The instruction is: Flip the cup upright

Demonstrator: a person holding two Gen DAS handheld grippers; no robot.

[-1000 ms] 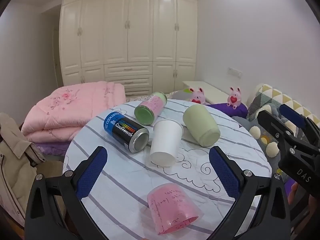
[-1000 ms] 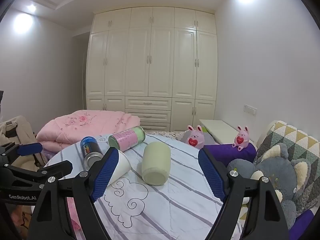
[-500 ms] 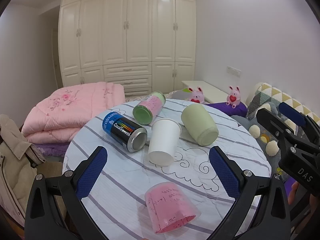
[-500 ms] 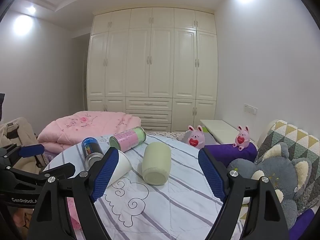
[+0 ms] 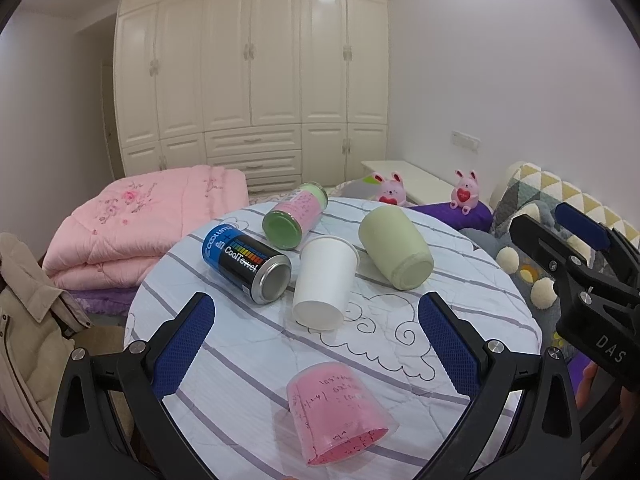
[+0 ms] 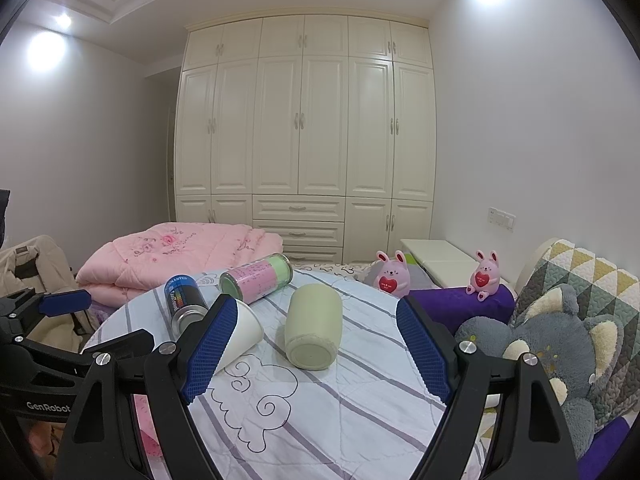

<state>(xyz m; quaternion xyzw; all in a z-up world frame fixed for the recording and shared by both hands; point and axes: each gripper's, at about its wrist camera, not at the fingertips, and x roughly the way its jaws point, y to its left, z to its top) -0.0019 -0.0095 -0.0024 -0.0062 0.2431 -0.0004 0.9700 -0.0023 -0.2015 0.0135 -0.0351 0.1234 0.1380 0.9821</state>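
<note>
Several cups lie on their sides on a round table with a striped cloth (image 5: 460, 292): a pink translucent cup (image 5: 338, 414) nearest me, a white paper cup (image 5: 324, 282), a pale green cup (image 5: 396, 246), a blue and black can (image 5: 246, 258) and a green and pink tin (image 5: 296, 214). My left gripper (image 5: 316, 344) is open and empty, hovering above the table's near side over the pink cup. My right gripper (image 6: 314, 350) is open and empty, just short of the pale green cup (image 6: 314, 330); the white cup (image 6: 242, 330) is partly hidden behind its left finger.
A folded pink quilt (image 5: 140, 220) lies behind the table at left. A beige coat (image 5: 28, 320) hangs at the far left. Plush toys and a patterned cushion (image 6: 576, 320) sit to the right. White wardrobes (image 6: 304, 140) fill the back wall.
Both grippers have drifted slightly; the table's objects sit a little lower and nearer in the views. Nothing was taken hold of and no cup has moved.
</note>
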